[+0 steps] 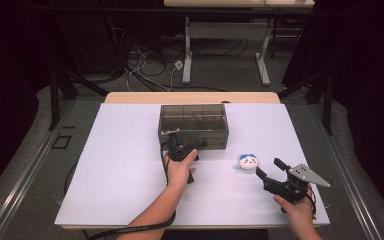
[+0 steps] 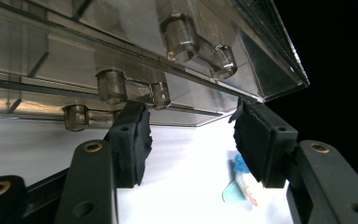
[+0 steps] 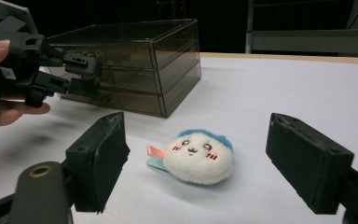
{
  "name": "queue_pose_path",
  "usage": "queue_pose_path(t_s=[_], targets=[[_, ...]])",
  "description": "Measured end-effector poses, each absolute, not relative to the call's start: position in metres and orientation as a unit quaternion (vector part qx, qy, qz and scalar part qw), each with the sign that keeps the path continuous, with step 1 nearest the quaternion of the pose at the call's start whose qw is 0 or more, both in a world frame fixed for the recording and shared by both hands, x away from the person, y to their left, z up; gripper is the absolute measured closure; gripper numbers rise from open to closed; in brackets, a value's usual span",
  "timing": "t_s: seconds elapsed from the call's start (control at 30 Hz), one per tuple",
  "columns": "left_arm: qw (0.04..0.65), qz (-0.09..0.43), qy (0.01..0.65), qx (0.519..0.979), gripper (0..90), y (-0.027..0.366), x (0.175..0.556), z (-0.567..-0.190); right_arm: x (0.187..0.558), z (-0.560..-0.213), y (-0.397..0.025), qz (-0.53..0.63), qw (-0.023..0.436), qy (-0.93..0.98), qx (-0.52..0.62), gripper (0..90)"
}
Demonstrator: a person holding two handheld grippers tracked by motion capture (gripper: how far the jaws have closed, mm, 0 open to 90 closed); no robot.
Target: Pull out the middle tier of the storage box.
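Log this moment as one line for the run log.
left gripper: open, at drawer box front, by bottom drawer knobs | right gripper: open, aimed at plush toy | toy: on table, ungrasped

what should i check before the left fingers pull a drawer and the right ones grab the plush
1. Left gripper open at the drawer box front: ok.
2. Left fingers around a drawer knob: cannot tell, they sit just below the knobs.
3. Drawers shut: ok.
4. Right gripper open wider than the plush toy: ok.
5. Plush centred between the right fingers: ok.
6. Plush apart from the box: ok.
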State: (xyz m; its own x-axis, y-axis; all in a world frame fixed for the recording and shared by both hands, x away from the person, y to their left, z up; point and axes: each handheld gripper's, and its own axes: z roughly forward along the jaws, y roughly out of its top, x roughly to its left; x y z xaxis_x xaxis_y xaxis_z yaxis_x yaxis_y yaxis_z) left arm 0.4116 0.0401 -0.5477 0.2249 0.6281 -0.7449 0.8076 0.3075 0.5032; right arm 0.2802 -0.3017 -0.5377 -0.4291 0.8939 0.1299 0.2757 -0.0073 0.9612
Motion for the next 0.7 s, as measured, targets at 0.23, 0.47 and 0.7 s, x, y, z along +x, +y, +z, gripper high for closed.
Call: queue_pose_path(t_s=[0.23,0.47,0.7], targets=[[0.522,-0.081,0.624,0.576,51.6,0.0367,0.4116,-0.5488,0.2804,-0.5377,-0.3019,0.546,0.283,0.645,0.453,20.1],[0.524,-0.076,0.635,0.562,57.9,0.0361,0.4105,-0.5515,0.2807,-0.5379,-0.3018,0.547,0.284,0.644,0.453,20.1],[0.534,-0.08,0.644,0.541,65.4,0.0377,0.4081,-0.5562,0.281,-0.538,-0.3019,0.548,0.282,0.644,0.453,20.1]])
